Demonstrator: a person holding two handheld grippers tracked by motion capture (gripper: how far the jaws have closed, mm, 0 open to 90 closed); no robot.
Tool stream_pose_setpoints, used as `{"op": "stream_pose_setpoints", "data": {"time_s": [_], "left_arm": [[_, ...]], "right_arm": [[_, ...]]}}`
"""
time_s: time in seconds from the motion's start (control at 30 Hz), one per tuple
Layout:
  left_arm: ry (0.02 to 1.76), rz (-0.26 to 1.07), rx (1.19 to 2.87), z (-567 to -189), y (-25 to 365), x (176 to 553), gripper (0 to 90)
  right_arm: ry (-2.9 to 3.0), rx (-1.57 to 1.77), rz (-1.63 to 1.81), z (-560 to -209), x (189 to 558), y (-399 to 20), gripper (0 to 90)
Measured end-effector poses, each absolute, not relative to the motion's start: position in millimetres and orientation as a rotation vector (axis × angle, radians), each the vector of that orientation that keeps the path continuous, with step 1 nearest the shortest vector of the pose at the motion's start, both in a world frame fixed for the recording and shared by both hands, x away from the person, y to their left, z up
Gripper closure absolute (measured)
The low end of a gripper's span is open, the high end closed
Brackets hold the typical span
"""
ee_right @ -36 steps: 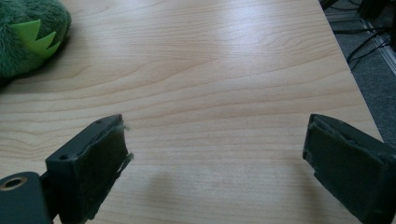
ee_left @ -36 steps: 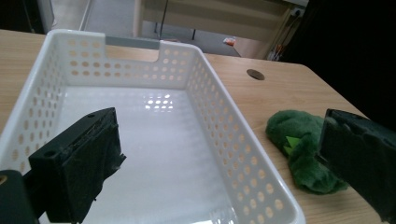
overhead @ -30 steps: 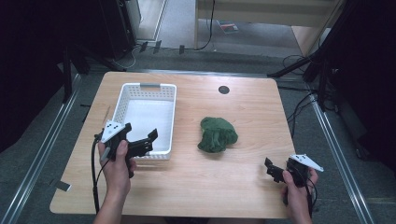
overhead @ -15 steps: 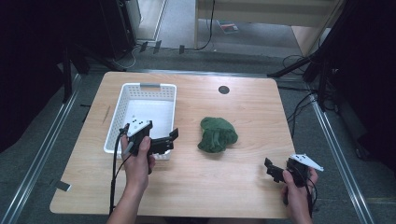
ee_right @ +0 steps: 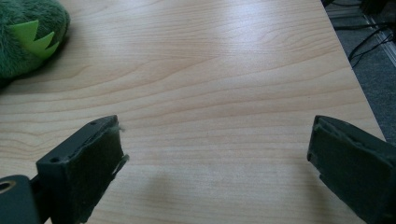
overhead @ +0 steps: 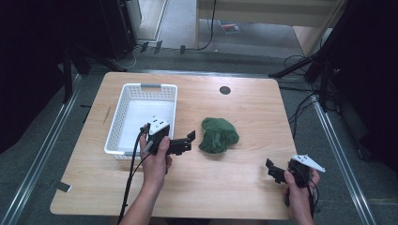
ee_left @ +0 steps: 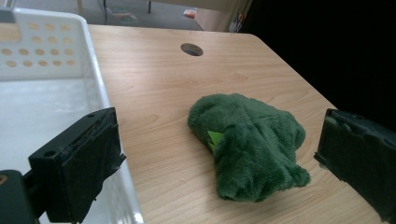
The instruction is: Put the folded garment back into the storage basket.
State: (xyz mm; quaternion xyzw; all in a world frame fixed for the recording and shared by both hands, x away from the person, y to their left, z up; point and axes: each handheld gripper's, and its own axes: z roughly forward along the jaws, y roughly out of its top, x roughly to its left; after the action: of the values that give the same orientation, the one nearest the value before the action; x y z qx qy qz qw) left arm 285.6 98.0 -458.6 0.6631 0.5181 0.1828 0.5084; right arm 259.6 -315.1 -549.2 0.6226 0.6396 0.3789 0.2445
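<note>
High view puts my left tongs [overhead: 187, 140] just off the near-left edge of the green plush toy [overhead: 218, 135], jaws spread wide and pointing at it across a short strip of bare desk [overhead: 244, 178]. The toy lies near the middle of the desk, apart from the white basket [overhead: 123, 123] on its left. In the left gripper view the plush toy [ee_left: 250, 144] sits squarely between my open jaws and a little ahead, a crumpled heap whose longer run goes away from me toward the far left; I judge a straight push forward would bracket it. The basket wall [ee_left: 105, 107] lies close by my left jaw, the one thing I could clip. My right tongs [overhead: 274, 171] rest well apart at the near right edge, also open and empty, so the left is plainly nearer.
</note>
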Motion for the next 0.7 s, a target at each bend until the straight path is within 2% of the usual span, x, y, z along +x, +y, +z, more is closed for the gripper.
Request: {"op": "stream_pose_setpoints", "data": {"time_s": [0.7], "left_arm": [[1.253,0.405,1.702,-477.8,46.6,297.4,0.1]], "right_arm": [[1.752,1.706,1.037,-549.3,260.1,-315.5,2.2]]}}
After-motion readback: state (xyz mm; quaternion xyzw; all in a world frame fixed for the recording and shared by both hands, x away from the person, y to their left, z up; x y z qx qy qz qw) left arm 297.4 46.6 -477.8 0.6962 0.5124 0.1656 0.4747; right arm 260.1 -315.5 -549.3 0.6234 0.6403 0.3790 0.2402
